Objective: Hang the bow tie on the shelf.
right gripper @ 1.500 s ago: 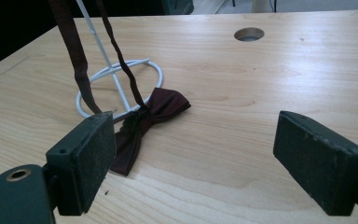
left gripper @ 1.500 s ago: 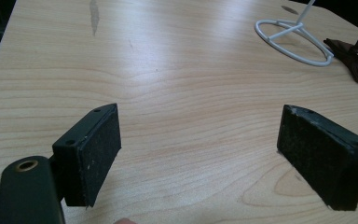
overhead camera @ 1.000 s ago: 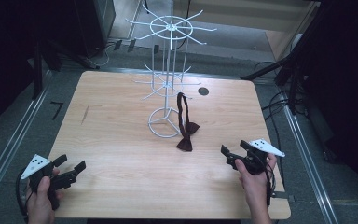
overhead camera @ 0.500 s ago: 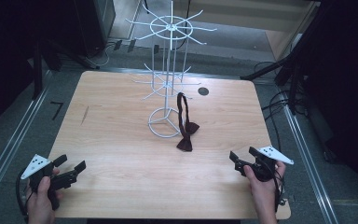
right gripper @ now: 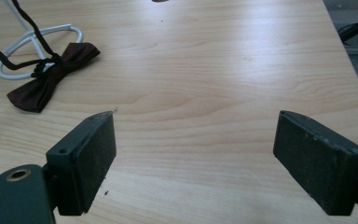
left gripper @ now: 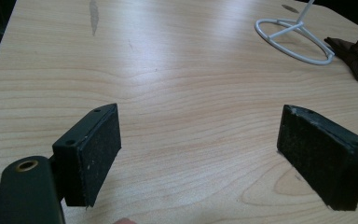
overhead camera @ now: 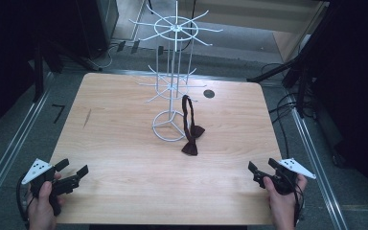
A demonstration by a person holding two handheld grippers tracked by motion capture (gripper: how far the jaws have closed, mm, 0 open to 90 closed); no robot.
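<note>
Low over the table's near corners, left gripper and right gripper gape (holding nothing).

Bare table is lying open ahead of me; the white wire rack and bow tie are blocking mid-table.

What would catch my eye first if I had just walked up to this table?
Probably the tall white wire rack standing at the middle of the wooden table, its spokes bare. A dark bow tie lies by the rack's ring base, its strap looped up toward a spoke. At the near corners, a person holds the left claw and the right claw, both open and empty.
</note>
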